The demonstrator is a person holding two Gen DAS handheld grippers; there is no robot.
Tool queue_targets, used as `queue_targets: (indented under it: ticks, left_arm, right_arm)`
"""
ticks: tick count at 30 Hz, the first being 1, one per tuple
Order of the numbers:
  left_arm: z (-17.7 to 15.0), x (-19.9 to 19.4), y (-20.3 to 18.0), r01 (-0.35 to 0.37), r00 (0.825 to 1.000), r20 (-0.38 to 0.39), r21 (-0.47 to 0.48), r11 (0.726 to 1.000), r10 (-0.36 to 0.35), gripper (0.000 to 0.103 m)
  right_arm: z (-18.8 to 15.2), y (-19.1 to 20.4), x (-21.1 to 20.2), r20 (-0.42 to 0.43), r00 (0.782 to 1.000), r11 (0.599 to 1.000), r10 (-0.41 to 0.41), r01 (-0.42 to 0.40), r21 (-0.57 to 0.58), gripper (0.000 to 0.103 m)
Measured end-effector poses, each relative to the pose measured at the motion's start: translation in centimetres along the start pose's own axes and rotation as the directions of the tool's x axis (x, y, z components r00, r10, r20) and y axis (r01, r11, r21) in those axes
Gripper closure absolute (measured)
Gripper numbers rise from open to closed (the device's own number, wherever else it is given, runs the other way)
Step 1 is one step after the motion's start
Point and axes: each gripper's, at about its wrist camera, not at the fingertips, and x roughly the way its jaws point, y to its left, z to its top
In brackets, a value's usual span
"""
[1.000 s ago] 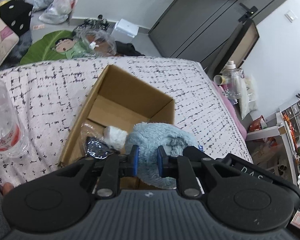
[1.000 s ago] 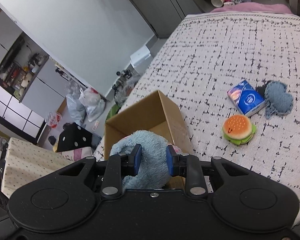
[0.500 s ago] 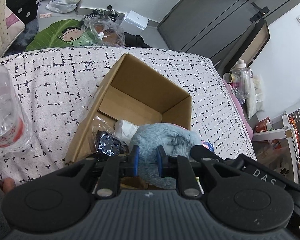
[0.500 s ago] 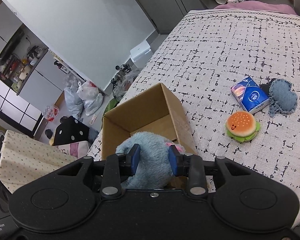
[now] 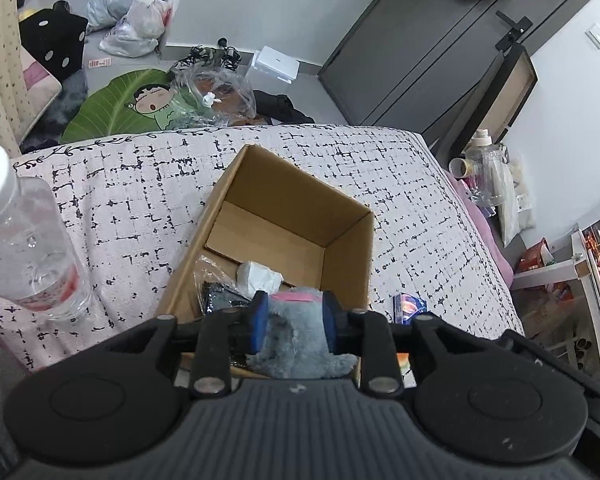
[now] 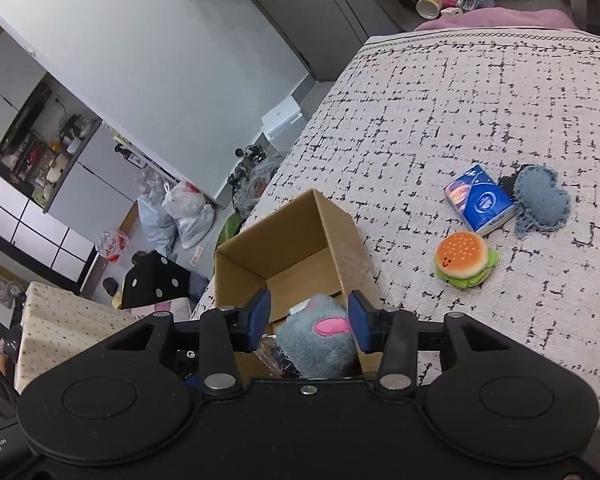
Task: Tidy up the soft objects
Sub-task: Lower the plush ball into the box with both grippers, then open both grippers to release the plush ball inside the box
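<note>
A grey-blue plush toy [image 5: 300, 336] with a pink patch lies at the near end of an open cardboard box [image 5: 292, 216] on the checked bedspread. My left gripper [image 5: 294, 316] is open, its pads on either side of the plush. My right gripper [image 6: 308, 320] is open too, with gaps between its pads and the plush [image 6: 320, 340] below. The box [image 6: 284, 264] also holds a white soft wad [image 5: 258, 276] and a dark item in clear wrap [image 5: 216, 296]. A burger toy [image 6: 464, 260], a blue tissue pack [image 6: 480, 200] and a blue-grey knitted piece [image 6: 540, 204] lie right of the box.
A clear water bottle [image 5: 24, 240] stands on the bed left of the box. The bed's far edge drops to a cluttered floor with plastic bags [image 5: 140, 24] and a green leaf cushion [image 5: 120, 108]. Bottles and cups [image 5: 484, 168] stand beside the bed at the right.
Both grippers have opened wider and the plush has dropped from between them into the near end of the box. Both views have drawn back a little.
</note>
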Motion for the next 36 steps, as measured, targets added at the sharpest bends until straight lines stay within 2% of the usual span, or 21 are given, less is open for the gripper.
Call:
queue_targets:
  ticks: [6, 11, 14, 16, 19, 27, 36]
  left_arm:
    - [-0.7, -0.4, -1.5, 0.002, 1.0, 0.006, 0.033, 0.999, -0.002, 0.06]
    - [-1.4, -0.4, -3.4, 0.001, 1.0, 0.004, 0.073, 0.997, -0.001, 0.057]
    - [-1.9, -0.5, -4.7, -0.001, 1.0, 0.005, 0.095, 0.996, 0.0, 0.055]
    - [-2.2, -0.6, -5.4, -0.008, 1.0, 0.01, 0.109, 0.994, 0.007, 0.047]
    - [-2.7, -0.7, -6.6, -0.016, 1.0, 0.017, 0.129, 0.992, 0.014, 0.044]
    - [-4.0, -0.2, -9.5, -0.042, 0.999, 0.015, 0.175, 0.984, 0.04, 0.044]
    - [-4.7, 1.8, -12.0, -0.075, 0.997, 0.011, 0.193, 0.978, 0.075, 0.044]
  right_arm:
    - [0.5, -1.7, -1.4, 0.022, 1.0, 1.0, -0.015, 0.015, 0.026, 0.054]
    - [1.1, -3.5, -3.0, 0.053, 0.998, 0.998, -0.026, 0.023, 0.051, 0.047]
    - [1.5, -4.6, -4.0, 0.071, 0.997, 0.998, -0.031, 0.027, 0.061, 0.041]
    - [1.8, -5.4, -4.6, 0.084, 0.996, 0.997, -0.036, 0.03, 0.067, 0.034]
    - [2.2, -6.7, -5.5, 0.106, 0.994, 0.996, -0.037, 0.029, 0.081, 0.027]
    - [3.6, -10.4, -6.9, 0.136, 0.99, 0.992, -0.029, 0.011, 0.128, 0.026]
    - [5.9, -13.9, -5.9, 0.111, 0.993, 0.989, -0.037, 0.021, 0.148, 0.026]
